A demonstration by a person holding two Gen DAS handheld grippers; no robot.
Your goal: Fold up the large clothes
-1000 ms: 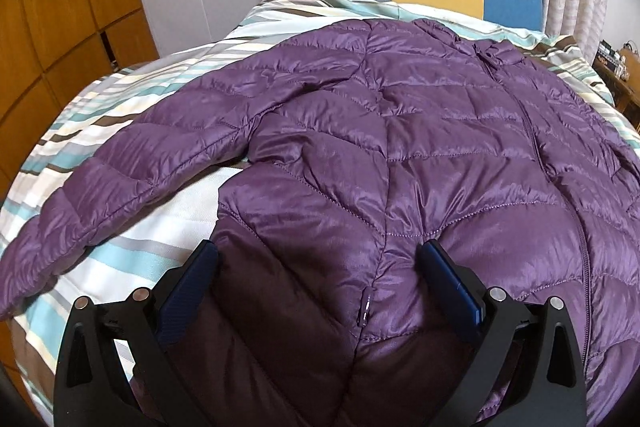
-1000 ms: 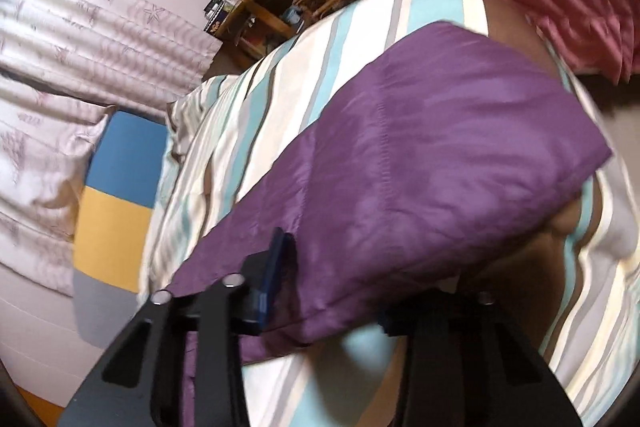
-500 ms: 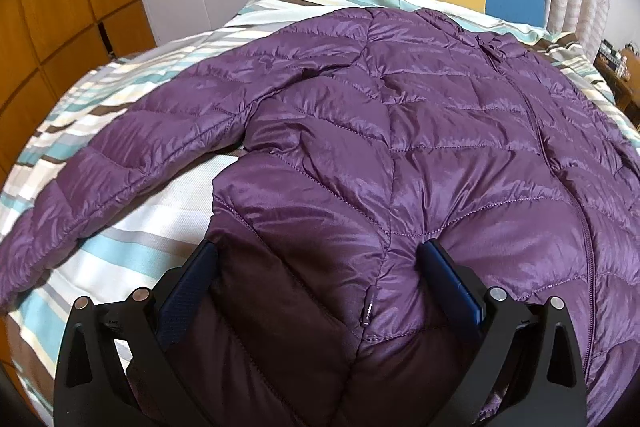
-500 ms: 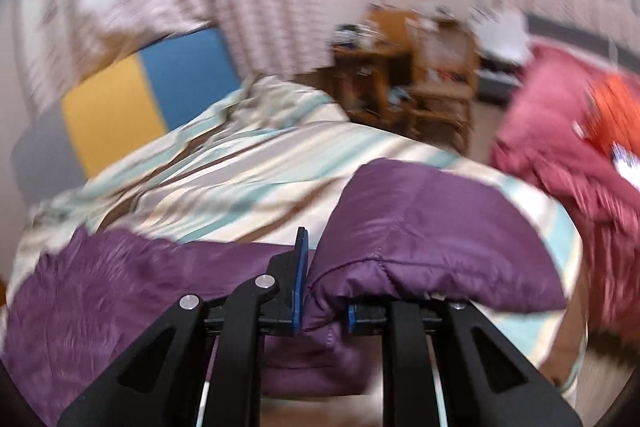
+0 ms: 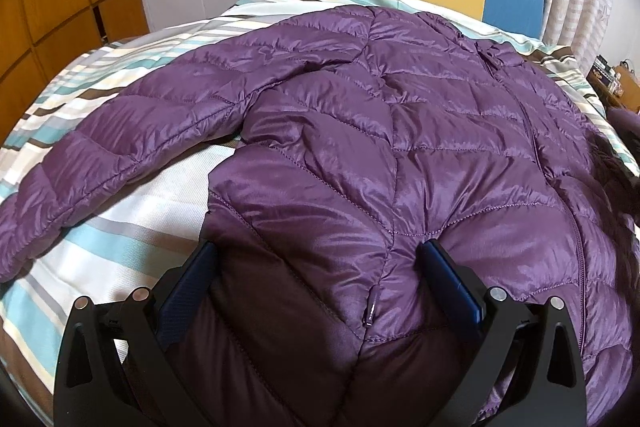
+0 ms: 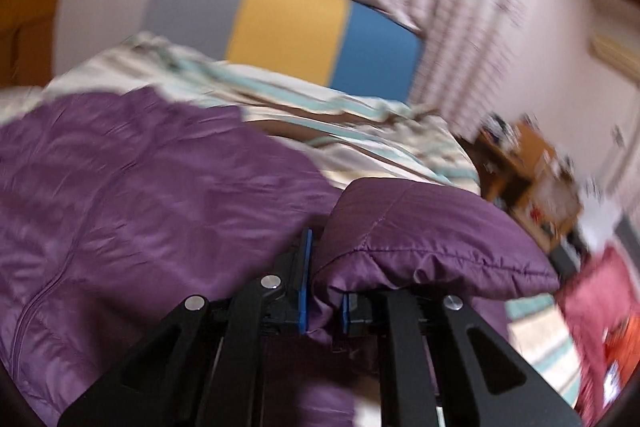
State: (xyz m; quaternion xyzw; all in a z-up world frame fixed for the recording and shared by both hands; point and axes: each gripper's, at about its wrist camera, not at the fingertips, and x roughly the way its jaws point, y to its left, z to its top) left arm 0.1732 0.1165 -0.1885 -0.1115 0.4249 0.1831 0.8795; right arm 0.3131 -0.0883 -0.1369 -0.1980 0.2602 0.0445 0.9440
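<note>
On the striped bed (image 5: 132, 227), purple jacket (image 5: 400, 155) lies spread, zipper up. My left gripper (image 5: 320, 279) stays spread wide, pressing the hem. My right gripper (image 6: 324, 291), pinching the sleeve cuff (image 6: 420, 239), has swung it up and inward over the body: sleeve fold under way.

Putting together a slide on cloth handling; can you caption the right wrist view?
Right gripper shut on the purple jacket's sleeve, lifted over the striped bedding.
</note>
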